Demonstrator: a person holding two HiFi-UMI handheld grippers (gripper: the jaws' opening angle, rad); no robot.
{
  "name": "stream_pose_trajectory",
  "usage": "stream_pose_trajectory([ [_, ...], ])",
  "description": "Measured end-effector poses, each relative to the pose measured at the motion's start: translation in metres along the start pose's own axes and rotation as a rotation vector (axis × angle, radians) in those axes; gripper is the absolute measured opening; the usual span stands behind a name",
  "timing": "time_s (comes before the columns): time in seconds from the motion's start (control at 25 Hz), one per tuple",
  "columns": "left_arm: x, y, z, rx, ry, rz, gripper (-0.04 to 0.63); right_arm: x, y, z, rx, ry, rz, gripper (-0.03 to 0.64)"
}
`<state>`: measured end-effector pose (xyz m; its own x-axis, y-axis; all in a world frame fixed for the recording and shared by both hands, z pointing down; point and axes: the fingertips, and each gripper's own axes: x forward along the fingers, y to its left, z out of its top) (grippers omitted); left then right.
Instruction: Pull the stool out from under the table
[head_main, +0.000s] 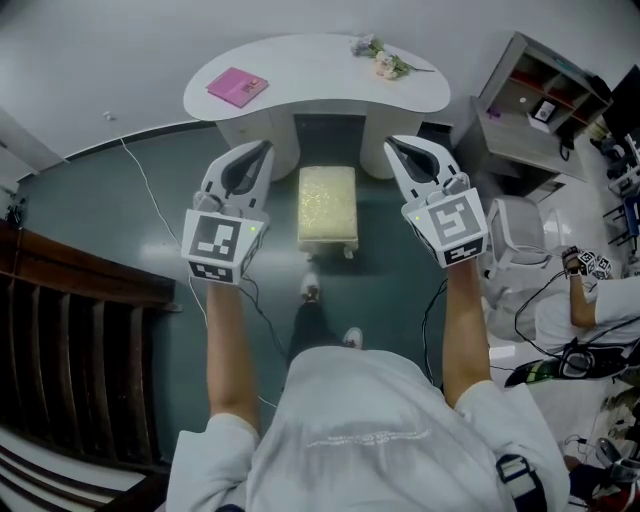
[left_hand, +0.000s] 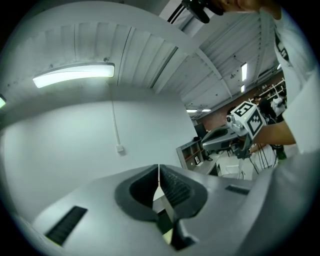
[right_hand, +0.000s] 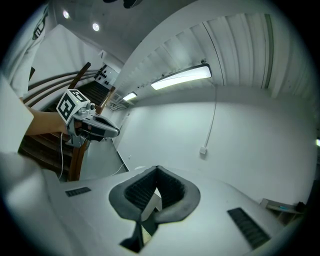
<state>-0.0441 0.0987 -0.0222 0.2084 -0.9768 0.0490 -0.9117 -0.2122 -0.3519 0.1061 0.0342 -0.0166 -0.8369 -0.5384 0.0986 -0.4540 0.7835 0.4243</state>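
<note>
The cream-cushioned rectangular stool (head_main: 327, 205) stands on the dark grey-green floor (head_main: 150, 230). Its far end is just at the pedestal of the white curved bench (head_main: 320, 75), at its 12 o'clock. The left gripper (head_main: 264, 150) hangs at the stool's 9 o'clock and the right gripper (head_main: 393, 145) at its 3 o'clock, both apart from it. Each gripper's 2 jaws are pressed together on nothing. On the bench top, a flat pink book (head_main: 237, 87) lies at 10 o'clock and a small flower sprig (head_main: 380, 62) at 1 o'clock.

Cream-cushioned rectangular stool (head_main: 327, 205) stands upright between left gripper (head_main: 262, 150) and right gripper (head_main: 394, 146), just before the white table (head_main: 320, 70).
</note>
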Motion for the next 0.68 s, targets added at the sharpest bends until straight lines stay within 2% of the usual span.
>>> stream_pose_trajectory([
  [0.16, 0.000, -0.005, 0.000, 0.017, 0.004, -0.003, 0.021, -0.002, 0.004, -0.004, -0.001, 0.014, 0.002, 0.015],
  [0.32, 0.002, -0.007, -0.002, 0.003, 0.012, 0.004, 0.021, -0.003, 0.006, -0.012, -0.005, 0.045, -0.003, 0.015],
  [0.68, 0.004, -0.016, -0.017, 0.006, 0.052, -0.029, 0.021, -0.003, 0.011, -0.020, -0.009, 0.062, 0.006, 0.015],
])
